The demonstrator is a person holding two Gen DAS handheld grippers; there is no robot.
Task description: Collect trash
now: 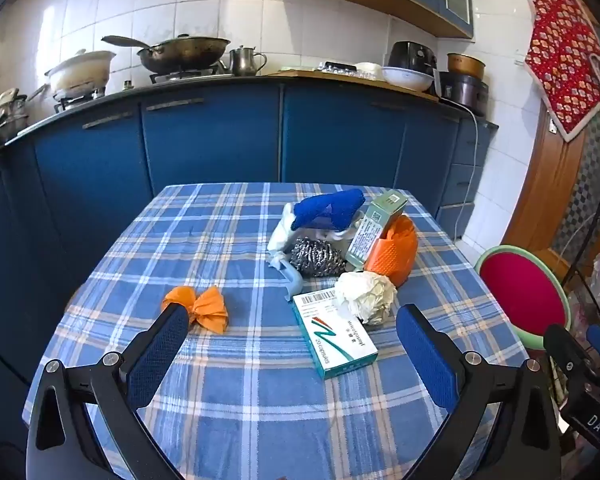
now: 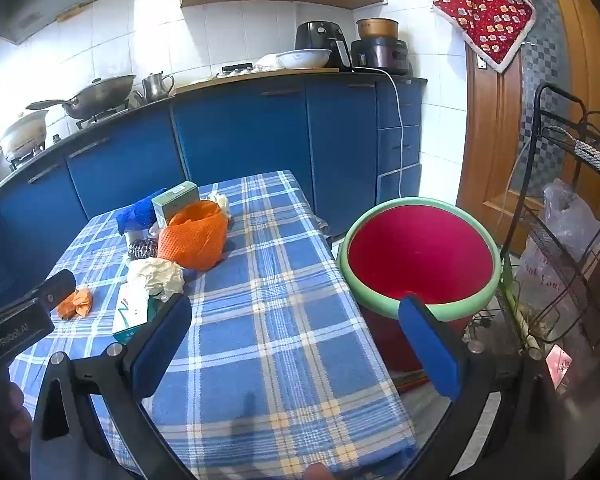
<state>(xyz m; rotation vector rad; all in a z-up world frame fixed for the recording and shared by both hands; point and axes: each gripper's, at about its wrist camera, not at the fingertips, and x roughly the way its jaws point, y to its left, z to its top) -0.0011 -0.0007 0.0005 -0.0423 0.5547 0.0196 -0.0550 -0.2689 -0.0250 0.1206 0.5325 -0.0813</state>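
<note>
1. left hand-held gripper [image 1: 292, 336]: blue pads spread wide apart, nothing between them; it hovers over the near part of the worktop [image 1: 236, 400], which has a blue plaid cloth on it.
2. white-and-teal medicine box [image 1: 334, 332] lies flat just ahead of this gripper, between the lines of its two fingers, toward the right finger.
3. crumpled white paper ball [image 1: 364, 294] sits just beyond the box, touching its far right corner.
4. crumpled orange wrapper [image 1: 200, 308] lies ahead-left, right next to the left fingertip; contact cannot be told.
5. farther ahead, a cluster: steel scourer [image 1: 318, 258], orange mesh bag [image 1: 394, 254], upright green box [image 1: 376, 228], blue cloth [image 1: 330, 208] on top of white material.
6. right hand-held gripper [image 2: 296, 320]: pads also wide apart, empty; it hangs over the worktop's right edge.
7. red bin with green rim [image 2: 420, 256] stands beside the worktop, ahead-right of the right gripper; its right finger overlaps the near rim in view.
8. seen from the right gripper, the trash cluster lies ahead-left.
</note>
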